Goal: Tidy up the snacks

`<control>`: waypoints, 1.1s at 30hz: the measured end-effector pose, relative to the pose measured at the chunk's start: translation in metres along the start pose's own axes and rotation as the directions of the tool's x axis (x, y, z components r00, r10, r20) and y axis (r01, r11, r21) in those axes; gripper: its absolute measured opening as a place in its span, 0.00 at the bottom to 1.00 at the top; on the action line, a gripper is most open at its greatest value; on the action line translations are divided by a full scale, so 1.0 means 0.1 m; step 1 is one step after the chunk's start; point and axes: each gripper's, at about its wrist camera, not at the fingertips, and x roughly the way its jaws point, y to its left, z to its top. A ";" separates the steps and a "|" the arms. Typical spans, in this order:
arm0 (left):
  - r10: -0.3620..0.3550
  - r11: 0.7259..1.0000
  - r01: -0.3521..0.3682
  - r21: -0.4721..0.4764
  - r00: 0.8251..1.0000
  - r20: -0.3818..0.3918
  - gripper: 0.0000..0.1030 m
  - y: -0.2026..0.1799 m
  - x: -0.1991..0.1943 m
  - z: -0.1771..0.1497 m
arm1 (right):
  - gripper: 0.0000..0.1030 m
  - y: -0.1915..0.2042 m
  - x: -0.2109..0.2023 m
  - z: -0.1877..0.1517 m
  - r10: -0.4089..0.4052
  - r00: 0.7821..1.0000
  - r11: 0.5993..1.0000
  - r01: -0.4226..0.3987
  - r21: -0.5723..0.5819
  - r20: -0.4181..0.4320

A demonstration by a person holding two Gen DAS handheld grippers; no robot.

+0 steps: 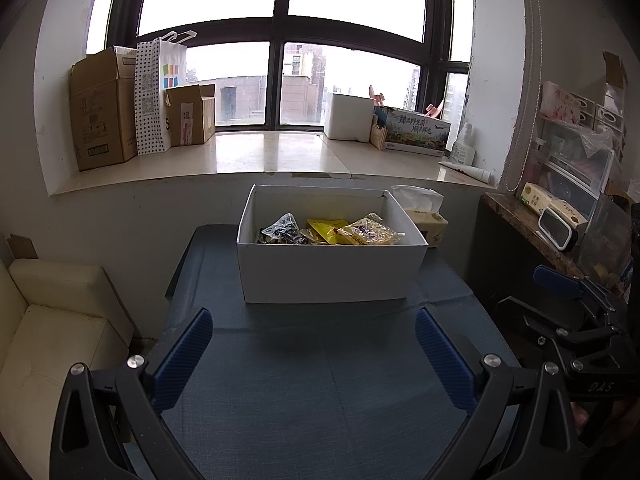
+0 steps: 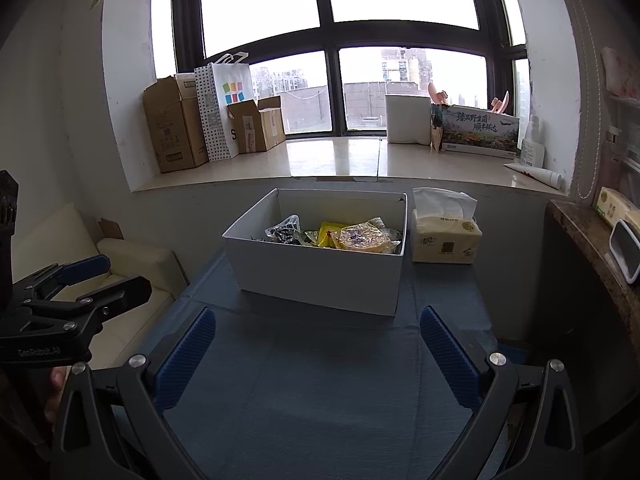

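Observation:
A white open box (image 1: 332, 268) (image 2: 320, 276) stands at the far end of the blue-clothed table (image 1: 320, 380) (image 2: 320, 380). Inside it lie a black-and-clear snack packet (image 1: 282, 230) (image 2: 286, 232), a yellow packet (image 1: 324, 229) (image 2: 329, 234) and a clear packet with yellow contents (image 1: 370, 234) (image 2: 362, 238). My left gripper (image 1: 314, 344) is open and empty, above the cloth in front of the box; it also shows at the left of the right wrist view (image 2: 96, 280). My right gripper (image 2: 316, 344) is open and empty beside it; it also shows at the right of the left wrist view (image 1: 540, 292).
A tissue pack (image 2: 446, 236) (image 1: 426, 220) stands right of the box. A cream sofa (image 1: 52, 332) (image 2: 132, 276) is left of the table. A stone counter (image 1: 532, 232) (image 2: 600, 248) with a clock is on the right. The windowsill behind holds cardboard boxes (image 1: 104, 112) and bags.

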 end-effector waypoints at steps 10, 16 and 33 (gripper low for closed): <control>0.001 1.000 -0.001 -0.002 1.000 -0.003 1.00 0.01 0.01 0.00 | 1.00 0.01 0.01 -0.02 0.007 1.000 1.000 -0.007 0.000 -0.005; 0.002 1.000 -0.002 -0.002 1.000 -0.007 1.00 0.00 0.03 -0.02 | 1.00 0.00 0.02 -0.02 0.009 1.000 1.000 -0.009 0.005 -0.008; -0.006 1.000 0.006 0.017 1.000 -0.017 1.00 -0.06 0.04 -0.04 | 1.00 0.02 0.02 -0.03 0.009 1.000 1.000 -0.009 0.004 -0.010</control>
